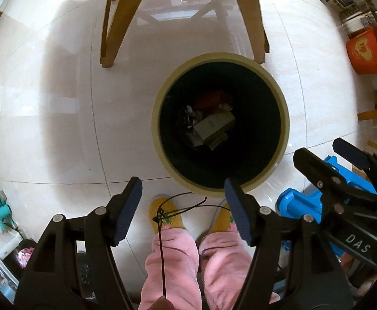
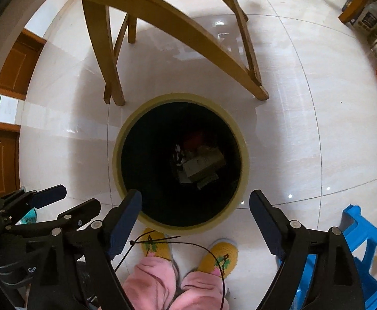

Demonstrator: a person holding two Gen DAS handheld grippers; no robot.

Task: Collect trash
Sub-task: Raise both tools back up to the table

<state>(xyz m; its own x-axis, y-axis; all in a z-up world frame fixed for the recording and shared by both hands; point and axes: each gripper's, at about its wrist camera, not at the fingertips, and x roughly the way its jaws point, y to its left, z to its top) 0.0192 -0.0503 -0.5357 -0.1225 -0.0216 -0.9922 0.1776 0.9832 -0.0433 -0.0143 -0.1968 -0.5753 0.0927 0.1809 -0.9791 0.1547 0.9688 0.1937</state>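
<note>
cream tile floor point(image 1: 46, 118) carries a round bin point(image 1: 220, 125) with a pale yellow-green rim and a black inside, standing just in front of a wooden chair point(image 1: 116, 25) whose legs come down at its far side. trash lies at the bottom of the bin: a pale cardboard box point(image 1: 214, 126), something red point(image 1: 209, 98) beyond it, and darker scraps too dim to tell. left tool point(image 1: 183, 211) points down at the floor just short of the bin's near rim, its blue-padded fingers point(image 1: 127, 211) spread wide with nothing pinched between them. right tool point(image 2: 196, 222) hangs over the near rim of the bin, its fingers point(image 2: 265, 222) also spread wide and empty; its left fingertip overlaps the bin's dark opening. each tool shows at the edge of the other's view, side by side. a thin dark cord point(image 1: 162, 245) with a small knot dangles loose in front of both cameras, touching neither pad. below are the person's yellow knitted slippers point(image 2: 223, 255) and pink trouser legs point(image 1: 173, 258), toes close to the bin. a blue plastic stool point(image 2: 356, 245) stands on the floor to the right, an orange bucket point(image 1: 366, 54) further off.
</note>
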